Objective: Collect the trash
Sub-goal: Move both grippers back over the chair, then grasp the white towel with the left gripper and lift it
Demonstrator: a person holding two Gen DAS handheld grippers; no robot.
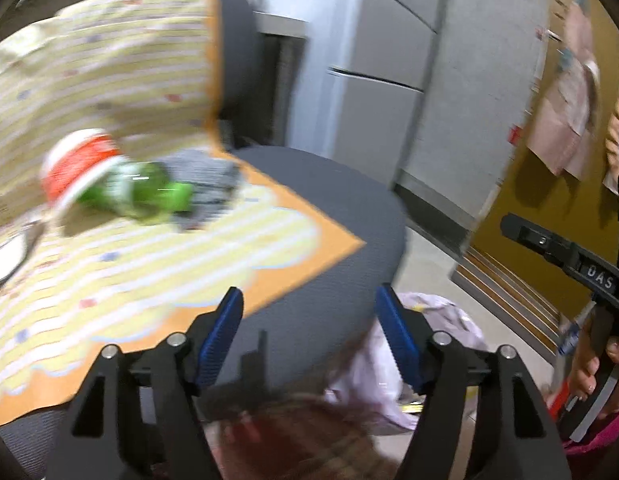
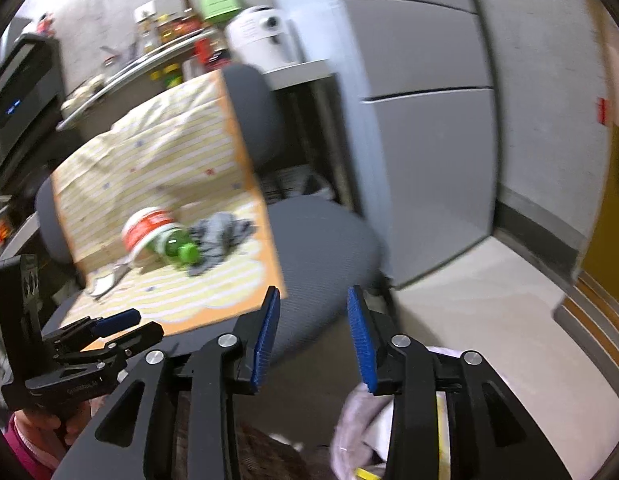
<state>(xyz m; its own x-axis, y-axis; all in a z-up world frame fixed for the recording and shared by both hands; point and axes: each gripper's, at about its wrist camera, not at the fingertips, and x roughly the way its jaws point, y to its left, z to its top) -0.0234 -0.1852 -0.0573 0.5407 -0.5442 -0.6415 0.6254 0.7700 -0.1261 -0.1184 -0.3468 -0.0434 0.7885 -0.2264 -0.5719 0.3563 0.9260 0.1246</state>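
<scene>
A grey office chair (image 1: pixel 337 200) (image 2: pixel 321 240) is draped with a yellow striped cloth (image 1: pixel 109 80) (image 2: pixel 169 152). On the cloth lie a red and white cup (image 1: pixel 77 160) (image 2: pixel 149 226), a green plastic bottle (image 1: pixel 145 190) (image 2: pixel 177 250) and a crumpled grey rag (image 1: pixel 209 180) (image 2: pixel 221 236). My left gripper (image 1: pixel 309 300) is open over the seat's front edge, nothing between its fingers. My right gripper (image 2: pixel 313 300) is also open and empty, short of the seat. A pale purple trash bag (image 1: pixel 449 320) (image 2: pixel 361 432) sits on the floor below both.
Grey cabinets (image 1: pixel 389 80) (image 2: pixel 429 100) stand behind the chair. A shelf with bottles and a white appliance (image 2: pixel 257 40) is at the back. Glasses (image 1: pixel 13 252) lie on the cloth at the left. A mustard wall (image 1: pixel 549 160) with papers is at the right. A hand (image 2: pixel 41 420) holds the other gripper.
</scene>
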